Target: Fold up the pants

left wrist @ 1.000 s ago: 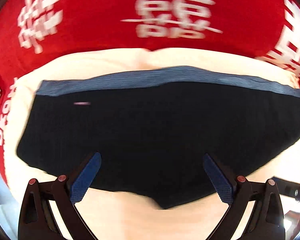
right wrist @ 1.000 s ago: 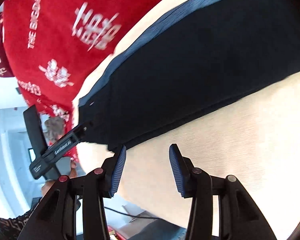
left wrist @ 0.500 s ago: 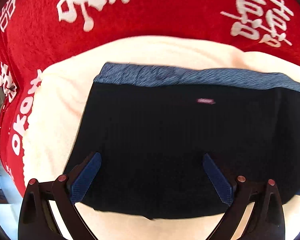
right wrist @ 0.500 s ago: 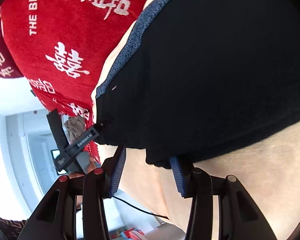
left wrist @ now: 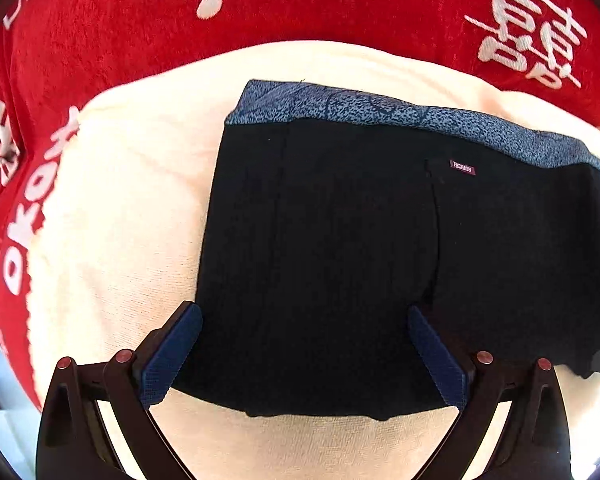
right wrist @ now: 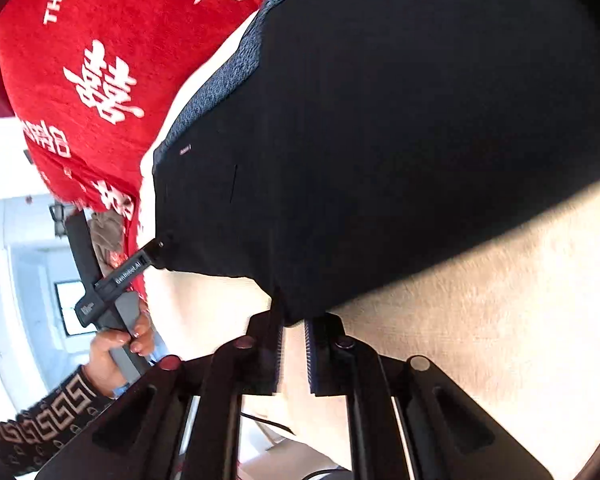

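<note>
The right gripper (right wrist: 292, 334) has just closed: a second ago its fingers stood apart over bare towel, half a second ago they straddled the near hem, and now they are pinched together on the lower corner of the pants (right wrist: 400, 120). The dark cloth bunches between the pads, so I judge the hold to be real, though only a narrow lip of fabric is caught.

The left gripper (left wrist: 302, 350) has slid toward the waistband end over the same second. Its fingers are spread wide, one at the side edge of the pants (left wrist: 340, 260) and one over the middle of the dark fabric, hovering at the near hem with nothing gripped. In the right view its tip sits just at the far corner of the hem.

The pants lie flat on a cream towel (left wrist: 132, 220), already doubled leg on leg, with the speckled blue waistband (left wrist: 380, 110) along the far edge and a small "FASHION" label (left wrist: 464, 168) below it. A red blanket with white characters (left wrist: 340, 12) lies under and around the towel.

So one corner is secured and the other is not yet. The next fold probably needs both near corners lifted together; lifting on the right alone would drag the cloth askew and spoil the stack.
</note>
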Available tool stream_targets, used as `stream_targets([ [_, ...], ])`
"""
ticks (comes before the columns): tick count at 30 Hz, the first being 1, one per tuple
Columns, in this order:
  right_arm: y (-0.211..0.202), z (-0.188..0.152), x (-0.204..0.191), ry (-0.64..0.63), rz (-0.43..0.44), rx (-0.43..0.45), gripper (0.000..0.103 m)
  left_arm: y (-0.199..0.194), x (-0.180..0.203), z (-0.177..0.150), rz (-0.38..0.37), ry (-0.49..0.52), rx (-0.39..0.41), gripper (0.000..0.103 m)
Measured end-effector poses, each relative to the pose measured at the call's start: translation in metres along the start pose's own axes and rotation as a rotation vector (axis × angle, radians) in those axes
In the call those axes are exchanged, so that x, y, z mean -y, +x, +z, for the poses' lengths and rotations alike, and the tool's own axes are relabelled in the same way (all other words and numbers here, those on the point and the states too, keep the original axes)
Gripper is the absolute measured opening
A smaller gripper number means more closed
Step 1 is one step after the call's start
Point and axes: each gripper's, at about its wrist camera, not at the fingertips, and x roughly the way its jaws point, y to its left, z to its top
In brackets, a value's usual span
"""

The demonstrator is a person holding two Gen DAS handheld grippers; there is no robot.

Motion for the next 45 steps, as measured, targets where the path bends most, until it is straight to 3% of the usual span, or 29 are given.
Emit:
stream_targets([
  [2,-0.017,-0.004,-0.004,-0.029,-0.051,-0.015,0.023,-0.008,0.005,0.001,0.033,0.006,-0.014,0.103],
  [4,-0.046,-0.002,-0.009,-0.071,-0.066,0.042,0.023,-0.025,0.016,0.002,0.03,0.022,0.001,0.103],
  [6,-0.079,0.009,-0.013,-0.108,-0.144,0.132,0.023,-0.043,0.036,0.003,0.006,0.049,0.033,0.103],
  [9,-0.11,0.033,-0.005,-0.129,-0.246,0.224,0.023,-0.057,0.078,0.006,-0.094,0.078,0.051,0.103],
  [12,-0.121,0.054,0.014,-0.12,-0.324,0.253,0.023,-0.049,0.141,0.008,-0.217,0.114,0.035,0.103],
  [14,-0.119,0.06,0.024,-0.14,-0.398,0.242,0.023,-0.037,0.178,0.008,-0.21,0.136,0.033,0.103],
  [16,-0.129,0.062,0.047,-0.142,-0.499,0.259,0.014,-0.016,0.198,0.007,-0.153,0.155,0.029,0.103],
  [17,-0.138,0.067,0.054,-0.096,-0.487,0.283,0.01,-0.006,0.199,0.006,-0.148,0.145,0.009,0.103],
  [19,-0.164,0.076,0.064,0.018,-0.493,0.342,0.01,-0.004,0.185,0.01,-0.197,0.064,-0.021,0.103],
  [20,-0.175,0.08,0.066,0.034,-0.462,0.367,0.018,-0.005,0.181,0.014,-0.179,0.061,-0.043,0.103],
  [22,-0.184,0.095,0.056,-0.02,-0.386,0.377,0.018,-0.017,0.179,0.027,-0.143,0.077,-0.021,0.103],
  [27,-0.145,0.146,0.026,-0.175,-0.309,0.268,0.018,-0.024,0.21,0.081,-0.206,0.08,0.039,0.103],
  [32,-0.116,0.171,0.04,-0.226,-0.396,0.235,0.014,0.019,0.258,0.134,-0.119,0.056,0.063,0.103],
  [33,-0.118,0.176,0.043,-0.223,-0.396,0.258,0.01,0.028,0.256,0.14,-0.115,0.027,0.063,0.103],
  [38,-0.15,0.204,0.074,-0.15,-0.481,0.347,0.01,0.05,0.24,0.162,-0.111,-0.074,0.063,0.103],
  [39,-0.157,0.206,0.076,-0.137,-0.529,0.354,0.013,0.049,0.241,0.166,-0.093,-0.061,0.064,0.103],
  [41,-0.176,0.201,0.078,-0.111,-0.534,0.374,0.016,0.044,0.245,0.173,-0.053,-0.039,0.062,0.103],
  [43,-0.193,0.186,0.079,-0.099,-0.513,0.388,0.025,0.032,0.247,0.177,-0.051,-0.023,0.066,0.103],
  [45,-0.21,0.165,0.081,-0.107,-0.534,0.401,0.041,0.016,0.253,0.175,-0.065,0.003,0.075,0.103],
])
